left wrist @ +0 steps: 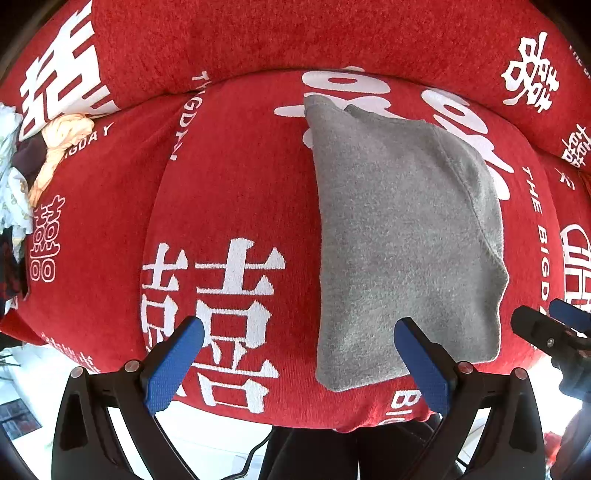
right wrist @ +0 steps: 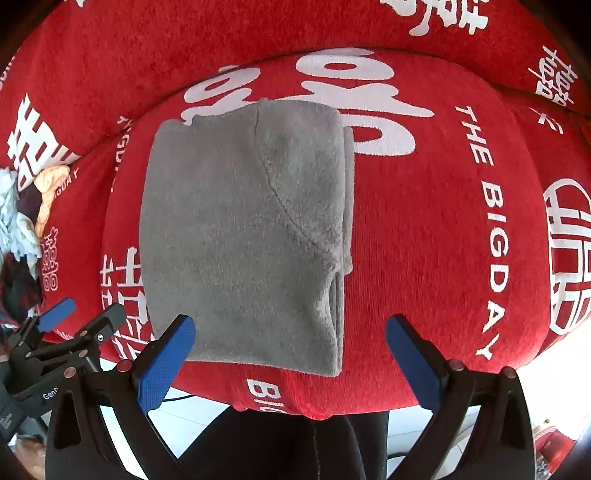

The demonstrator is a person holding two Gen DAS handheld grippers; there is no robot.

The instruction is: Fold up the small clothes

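Observation:
A grey fleece garment (left wrist: pixel 399 229) lies folded into a tall rectangle on the red cushion (left wrist: pixel 236 177); in the right wrist view the same grey garment (right wrist: pixel 243 229) fills the centre, with a curved seam and stacked layers along its right edge. My left gripper (left wrist: pixel 299 354) hovers open over the garment's near left corner, nothing between its blue pads. The right gripper (right wrist: pixel 290 350) stands wide open above the garment's near edge, also empty. Each gripper shows at the side of the other's view: the right gripper (left wrist: pixel 550 325) and the left gripper (right wrist: pixel 81 321).
A heap of crumpled clothes (left wrist: pixel 22 173) in orange, pale print and dark cloth sits at the cushion's left end, also seen as clothes heap (right wrist: pixel 22 218). The red backrest (left wrist: pixel 295 33) rises behind. Below the cushion's front edge lie a pale floor (left wrist: pixel 207 435) and dark trouser legs.

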